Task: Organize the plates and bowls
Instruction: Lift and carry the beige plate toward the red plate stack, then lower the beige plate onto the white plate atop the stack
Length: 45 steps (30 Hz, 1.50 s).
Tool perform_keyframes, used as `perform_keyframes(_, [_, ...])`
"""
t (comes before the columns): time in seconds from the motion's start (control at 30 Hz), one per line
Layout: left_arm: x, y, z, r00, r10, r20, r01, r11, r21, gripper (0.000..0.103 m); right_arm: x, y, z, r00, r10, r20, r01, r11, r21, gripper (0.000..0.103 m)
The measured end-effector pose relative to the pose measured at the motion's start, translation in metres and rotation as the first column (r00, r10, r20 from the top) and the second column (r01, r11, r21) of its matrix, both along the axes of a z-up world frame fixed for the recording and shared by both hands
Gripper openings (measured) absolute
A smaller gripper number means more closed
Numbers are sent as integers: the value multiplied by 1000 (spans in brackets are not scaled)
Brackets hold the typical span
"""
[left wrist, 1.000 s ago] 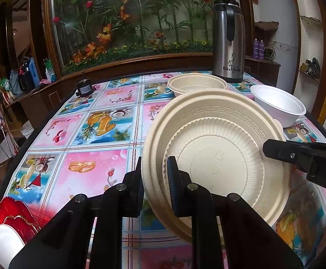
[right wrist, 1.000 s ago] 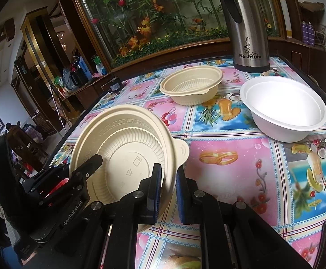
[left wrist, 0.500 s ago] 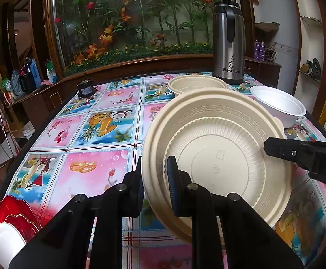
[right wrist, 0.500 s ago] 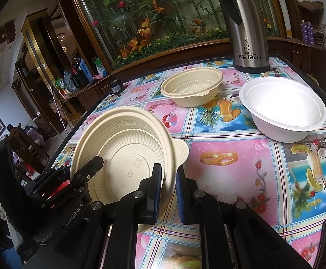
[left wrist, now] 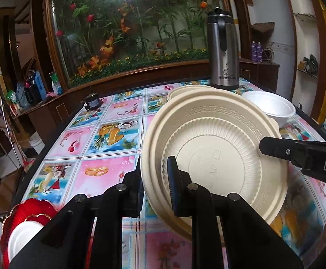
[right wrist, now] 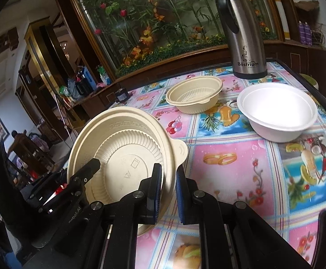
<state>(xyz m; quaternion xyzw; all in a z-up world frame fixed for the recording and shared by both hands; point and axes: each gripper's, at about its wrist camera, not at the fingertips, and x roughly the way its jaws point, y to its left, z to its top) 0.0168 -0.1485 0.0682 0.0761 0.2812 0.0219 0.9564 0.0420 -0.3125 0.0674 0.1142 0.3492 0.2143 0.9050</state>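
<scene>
Both grippers, left [left wrist: 155, 183] and right [right wrist: 168, 187], clench opposite rims of the tilted round beige plastic bowl [left wrist: 214, 154], the matching beige bowl [right wrist: 194, 94] lying ahead on the desk [right wrist: 230, 157]

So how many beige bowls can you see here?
2: one beige bowl tilted on edge, gripped by the left gripper and right gripper; another sits near the thermos. More may be nested.

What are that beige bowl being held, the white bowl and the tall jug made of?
Beige bowl: looks like moulded plant-fibre or plastic, matte, with ribbed walls and an embossed rim. White bowl: probably foam, smooth and dull, with a thick soft rim. Jug: brushed steel with a soft sheen and a black, likely plastic, handle.
</scene>
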Motion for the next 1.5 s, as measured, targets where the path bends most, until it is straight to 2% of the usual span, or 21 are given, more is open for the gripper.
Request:
perform_keyframes(0.17, [-16, 3, 2, 1000, -6, -9, 6, 1000, 18, 16, -22, -2, -2, 1000, -8, -29, 9, 999, 41, 12])
perform_keyframes(0.3, [-29, 15, 6, 1000, 3, -14, -3, 1000, -2, 16, -38, 1, 4, 999, 11, -34, -9, 998, 62, 12])
perform_keyframes(0.6, [-72, 65, 24, 995, 95, 24, -94, 995, -29, 16, -63, 51, 25, 992, 124, -31, -121, 991, 63, 12])
perform_keyframes(0.87, [-108, 135, 32, 964, 262, 46, -260, 965, -42, 16, -68, 132, 44, 956, 290, -36, -288, 956, 60, 12])
perform_keyframes(1.03, [-120, 165, 28, 944, 327, 32, -325, 944, -56, 16, -79, 181, 46, 926, 373, -50, -371, 928, 44, 12])
perform_keyframes(1.2, [-123, 188, 17, 928, 371, -22, -372, 923, -96, 16, -82, 213, 35, 903, 418, -96, -417, 908, 35, 12])
perform_keyframes(1.3, [-123, 196, 15, 924, 381, -34, -383, 917, -109, 16, -80, 227, 29, 891, 432, -139, -432, 901, 31, 12])
perform_keyframes(1.43, [-126, 198, 14, 919, 391, -41, -393, 914, -101, 17, -83, 237, 26, 886, 439, -152, -441, 897, 19, 12])
perform_keyframes(1.5, [-126, 203, 12, 920, 388, -55, -392, 912, -121, 17, -82, 240, 25, 884, 437, -167, -441, 897, 17, 12])
